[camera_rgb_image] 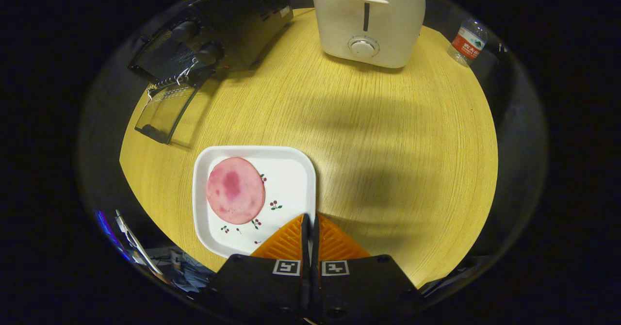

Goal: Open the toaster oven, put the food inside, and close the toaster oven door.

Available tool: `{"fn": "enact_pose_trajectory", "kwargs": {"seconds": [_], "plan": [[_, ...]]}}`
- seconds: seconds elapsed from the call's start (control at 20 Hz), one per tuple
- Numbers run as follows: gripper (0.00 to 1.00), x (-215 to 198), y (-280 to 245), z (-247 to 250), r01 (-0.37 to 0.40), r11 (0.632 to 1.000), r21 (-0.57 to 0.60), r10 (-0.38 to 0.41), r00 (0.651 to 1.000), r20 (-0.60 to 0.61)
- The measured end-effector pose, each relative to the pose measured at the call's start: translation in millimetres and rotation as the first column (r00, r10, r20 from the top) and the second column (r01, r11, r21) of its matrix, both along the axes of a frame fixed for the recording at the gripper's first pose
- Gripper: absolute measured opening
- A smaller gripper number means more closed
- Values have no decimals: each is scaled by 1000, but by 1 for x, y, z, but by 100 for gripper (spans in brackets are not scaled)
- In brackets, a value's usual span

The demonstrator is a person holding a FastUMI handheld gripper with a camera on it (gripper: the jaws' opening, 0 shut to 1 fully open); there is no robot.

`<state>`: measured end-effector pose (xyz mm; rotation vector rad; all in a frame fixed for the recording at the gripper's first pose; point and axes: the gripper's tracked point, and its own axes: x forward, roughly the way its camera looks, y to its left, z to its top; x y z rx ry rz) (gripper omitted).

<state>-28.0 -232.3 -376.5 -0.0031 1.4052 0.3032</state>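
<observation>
Toaster oven (213, 39), upper left of frame, door (165, 111) already down. Gripper (309, 223) closed and empty over the corner of the plate (291, 170); ham slice (235, 190) untouched (lower left). Likely next: part fingers, grasp slice.

gripper (309, 225) | ribbed triangular fingers (pressed together) | black body, two square markers

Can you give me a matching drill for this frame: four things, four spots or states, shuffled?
Things:
1 toaster oven door
2 ham slice
3 water bottle
4 claw

States:
A shut, holding nothing
B on the white plate
C folded down open
D at the table's far edge, beside the white toaster

Pairs: 1-C, 2-B, 3-D, 4-A
</observation>
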Motion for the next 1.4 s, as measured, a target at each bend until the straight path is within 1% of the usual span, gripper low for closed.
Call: {"fn": "enact_pose_trajectory", "kwargs": {"seconds": [0.1,0.2,0.3,0.5,0.65,0.85,1.0,1.15,1.3,1.4], "plan": [[2,0,0,0,26,1000,2,-26,1000,-3],[2,-1,-2,0,35,999,-14,-35,999,6],[2,-7,-2,1,69,998,-13,-69,998,2],[2,-20,1,14,193,979,64,-195,981,12],[2,-29,1,27,246,964,102,-250,968,31],[2,-42,9,52,351,917,192,-366,930,48],[2,-52,13,63,382,899,215,-405,911,74],[2,-68,26,81,417,868,270,-454,886,92],[2,-76,43,94,459,820,343,-513,854,84],[2,-81,51,102,493,778,390,-558,827,68]]}}
